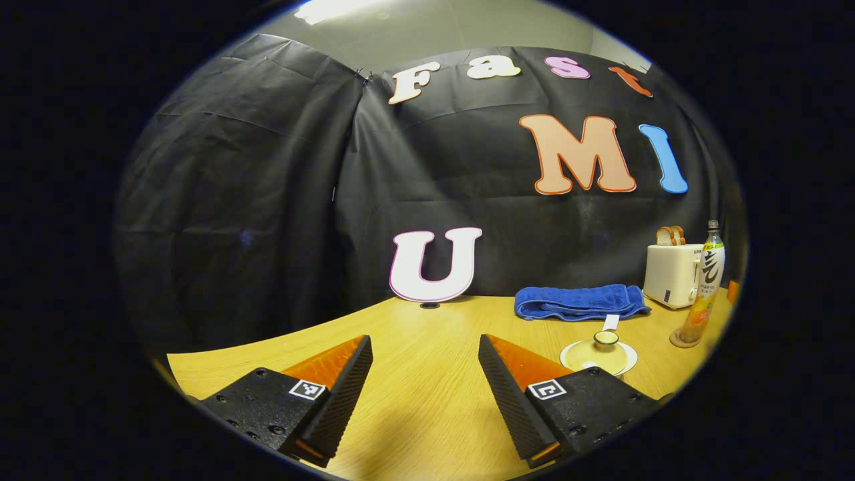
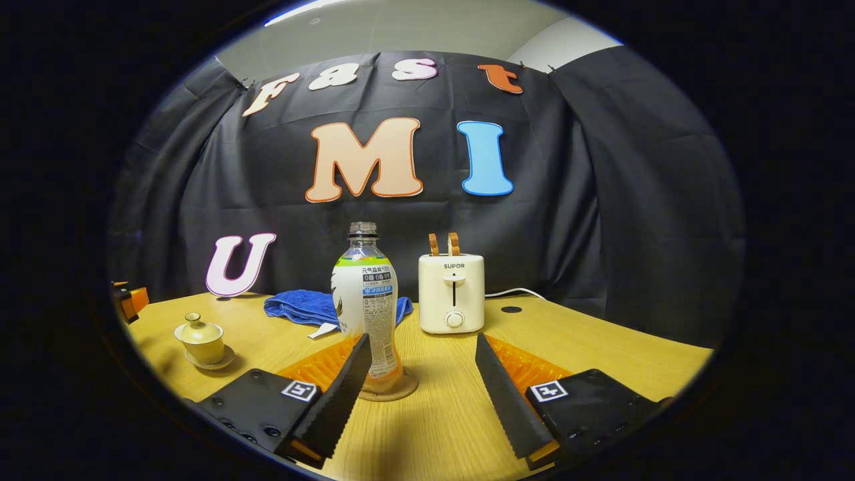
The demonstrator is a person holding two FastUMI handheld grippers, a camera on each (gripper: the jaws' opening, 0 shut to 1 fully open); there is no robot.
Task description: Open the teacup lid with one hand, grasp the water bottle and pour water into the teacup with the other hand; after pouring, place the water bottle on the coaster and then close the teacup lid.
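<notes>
A pale yellow teacup (image 2: 202, 339) with its lid on sits on a saucer at the table's left; it also appears as the teacup (image 1: 604, 346) in the left gripper view, ahead and to the right of my left gripper (image 1: 425, 374), which is open and holds nothing. The uncapped, labelled water bottle (image 2: 366, 304) stands upright on a round coaster (image 2: 395, 389). My right gripper (image 2: 424, 381) is open just in front of it, its left finger overlapping the bottle's base. Far right in the left gripper view, the bottle (image 1: 705, 284) stands on the coaster (image 1: 684, 340).
A white toaster (image 2: 451, 294) holding bread stands behind the bottle, its cord trailing right. A folded blue towel (image 2: 300, 307) lies at the back, between teacup and bottle. The wooden table (image 2: 601, 361) ends at the black cloth wall. Part of the other gripper (image 2: 130, 300) shows at the far left.
</notes>
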